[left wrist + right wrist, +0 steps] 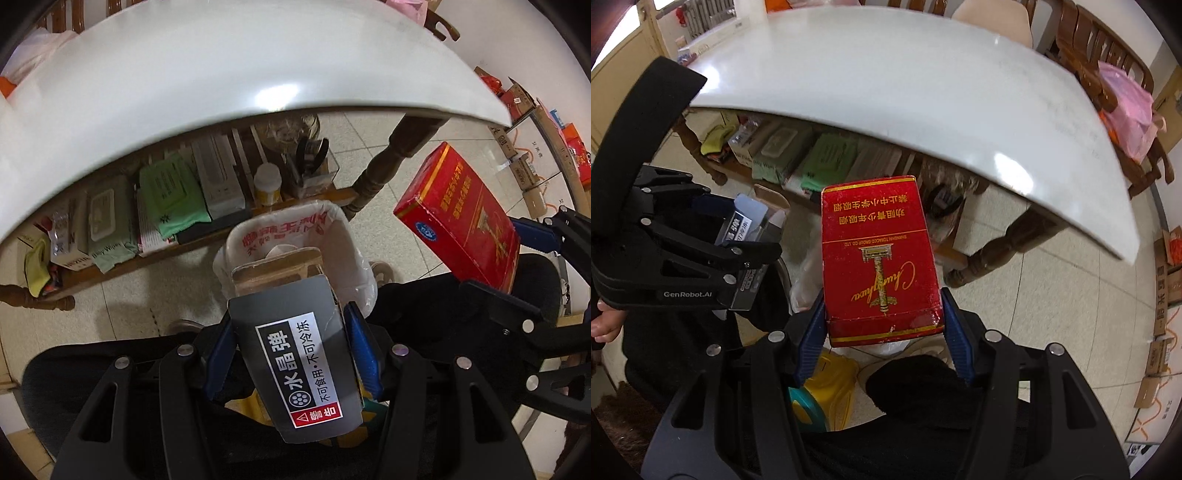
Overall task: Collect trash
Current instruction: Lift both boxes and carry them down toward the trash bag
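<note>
Trash in both: left gripper point(291, 354) clamps grey box point(295, 354) above lined bin point(347, 236); right gripper point(882, 328) clamps red cigarette pack point(879, 258).

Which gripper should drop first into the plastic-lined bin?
Left, probably. The left gripper holds its grey cardboard packet directly over the plastic-lined bin; the right gripper's red cigarette box sits off to the side.

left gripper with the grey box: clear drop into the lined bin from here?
Probably yes. The left gripper holds the grey box just above the lined bin, whose mouth is open; the table edge lies beyond it.
</note>
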`<state>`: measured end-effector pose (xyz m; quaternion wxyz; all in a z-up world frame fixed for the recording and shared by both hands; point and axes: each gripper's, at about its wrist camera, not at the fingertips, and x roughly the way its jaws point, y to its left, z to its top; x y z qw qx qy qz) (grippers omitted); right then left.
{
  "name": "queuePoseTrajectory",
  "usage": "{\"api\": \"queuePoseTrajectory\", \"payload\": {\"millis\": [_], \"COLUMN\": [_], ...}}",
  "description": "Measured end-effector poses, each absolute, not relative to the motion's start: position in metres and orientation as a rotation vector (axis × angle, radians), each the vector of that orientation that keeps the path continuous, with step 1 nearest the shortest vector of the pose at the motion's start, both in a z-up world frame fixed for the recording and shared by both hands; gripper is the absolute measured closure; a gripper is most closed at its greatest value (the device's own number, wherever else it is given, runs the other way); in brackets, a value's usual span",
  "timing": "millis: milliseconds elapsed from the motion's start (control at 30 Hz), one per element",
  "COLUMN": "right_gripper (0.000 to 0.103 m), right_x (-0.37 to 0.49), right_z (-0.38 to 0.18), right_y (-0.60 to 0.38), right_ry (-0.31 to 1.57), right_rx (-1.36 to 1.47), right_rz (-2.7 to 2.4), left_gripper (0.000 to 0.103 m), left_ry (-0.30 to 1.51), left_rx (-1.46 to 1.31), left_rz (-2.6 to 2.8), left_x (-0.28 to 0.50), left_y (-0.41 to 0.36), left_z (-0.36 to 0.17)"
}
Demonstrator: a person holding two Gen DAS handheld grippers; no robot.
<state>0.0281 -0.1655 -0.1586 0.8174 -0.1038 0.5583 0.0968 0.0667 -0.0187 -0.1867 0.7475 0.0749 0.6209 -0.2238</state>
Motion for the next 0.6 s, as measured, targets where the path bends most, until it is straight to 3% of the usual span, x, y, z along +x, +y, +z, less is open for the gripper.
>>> {"api": "queuePoseTrajectory", "payload": {"millis": [600], "right_gripper": [0.046], "right_x": [0.053], "right_z": [-0.26], "right_y": [-0.162], "right_ry": [1.293], "right_rx": [-0.201], "right_rz": [0.14], "left_gripper": [0.048], "left_ry": [1.522], "left_rx": [0.089], "left_rz": [-0.435], "left_x": [0.082], "left_y": [-0.026], "left_z": [-0.289]}}
